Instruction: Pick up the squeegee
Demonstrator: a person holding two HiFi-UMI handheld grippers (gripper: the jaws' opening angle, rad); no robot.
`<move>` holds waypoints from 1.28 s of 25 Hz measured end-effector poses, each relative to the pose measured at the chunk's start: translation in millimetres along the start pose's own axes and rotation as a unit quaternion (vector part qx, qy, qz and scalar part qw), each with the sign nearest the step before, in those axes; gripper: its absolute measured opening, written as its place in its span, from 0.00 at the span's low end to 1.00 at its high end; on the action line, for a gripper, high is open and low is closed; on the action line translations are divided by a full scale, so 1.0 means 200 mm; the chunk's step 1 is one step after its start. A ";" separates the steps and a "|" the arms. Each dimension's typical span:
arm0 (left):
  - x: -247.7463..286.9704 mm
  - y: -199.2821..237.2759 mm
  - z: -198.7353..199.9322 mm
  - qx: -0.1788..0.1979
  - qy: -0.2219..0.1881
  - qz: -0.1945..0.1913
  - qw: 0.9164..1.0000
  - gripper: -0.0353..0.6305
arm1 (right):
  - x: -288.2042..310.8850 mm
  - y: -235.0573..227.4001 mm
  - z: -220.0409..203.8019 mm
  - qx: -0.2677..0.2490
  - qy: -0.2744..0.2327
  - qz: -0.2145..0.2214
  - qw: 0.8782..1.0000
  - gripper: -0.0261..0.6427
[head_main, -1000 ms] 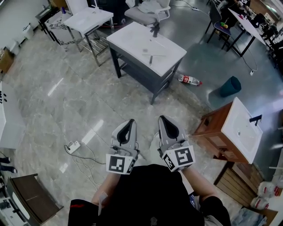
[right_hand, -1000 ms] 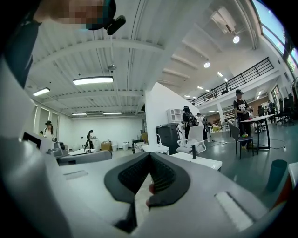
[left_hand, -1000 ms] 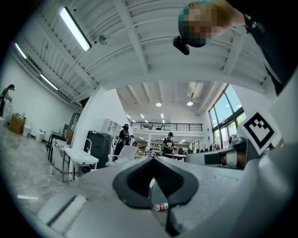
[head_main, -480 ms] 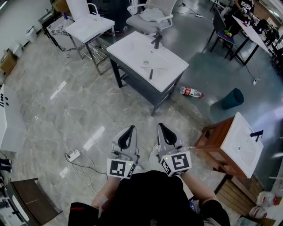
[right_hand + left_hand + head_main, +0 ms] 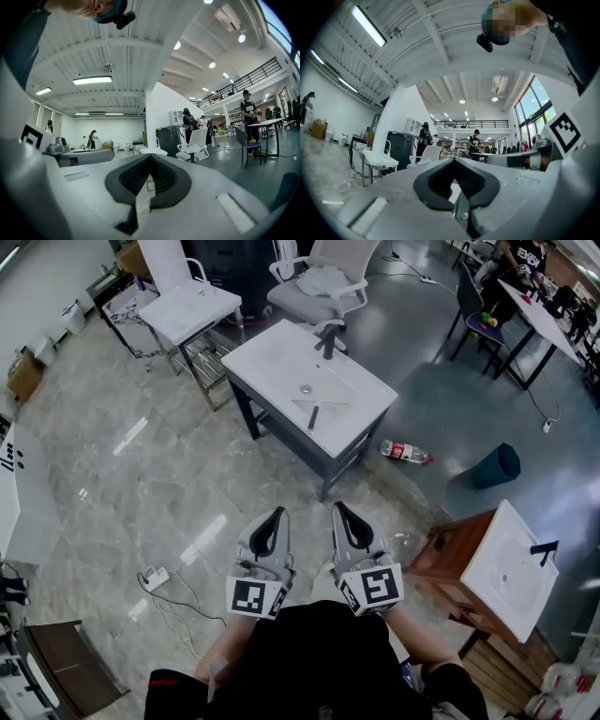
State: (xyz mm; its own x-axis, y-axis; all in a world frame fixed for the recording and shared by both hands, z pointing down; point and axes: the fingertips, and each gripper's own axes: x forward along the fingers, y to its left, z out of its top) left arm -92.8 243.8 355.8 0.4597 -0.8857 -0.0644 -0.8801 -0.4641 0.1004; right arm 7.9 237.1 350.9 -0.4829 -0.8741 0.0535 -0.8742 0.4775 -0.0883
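Ahead, squeegee [image 5: 313,414] on sink top [image 5: 272,362], handle toward person; left gripper [image 5: 277,513], right gripper [image 5: 339,508] closed.

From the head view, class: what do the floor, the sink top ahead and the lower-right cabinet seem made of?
Floor: polished stone or stone-look tile; grey veining, bright glare streaks.
Sink top: probably glazed ceramic; plain white, smooth.
Cabinet: likely wood; reddish-brown panels, grain too small to confirm.

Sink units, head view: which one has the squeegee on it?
The dark-framed sink unit straight ahead; the squeegee lies on its white top. The wooden unit at right shows only a faucet.
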 end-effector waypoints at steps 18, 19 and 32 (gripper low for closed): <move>0.57 -0.17 -0.08 0.006 -0.006 0.026 1.000 0.06 | 0.19 -0.57 -0.01 -0.017 0.006 0.014 1.000 0.04; 0.59 -0.17 -0.08 0.005 -0.006 0.026 1.000 0.06 | 0.19 -0.59 0.00 -0.018 0.006 0.010 1.000 0.04; 0.85 -0.14 -0.14 -0.002 -0.007 0.002 1.000 0.06 | 0.30 -0.79 -0.03 -0.025 0.015 -0.018 0.999 0.04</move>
State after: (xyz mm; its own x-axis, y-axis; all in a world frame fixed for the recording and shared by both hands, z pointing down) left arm 13.5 106.7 370.0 0.4546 -0.8873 -0.0783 -0.8814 -0.4608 0.1043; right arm 116.9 108.7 374.1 -0.4519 -0.8879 0.0856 -0.8920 0.4506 -0.0355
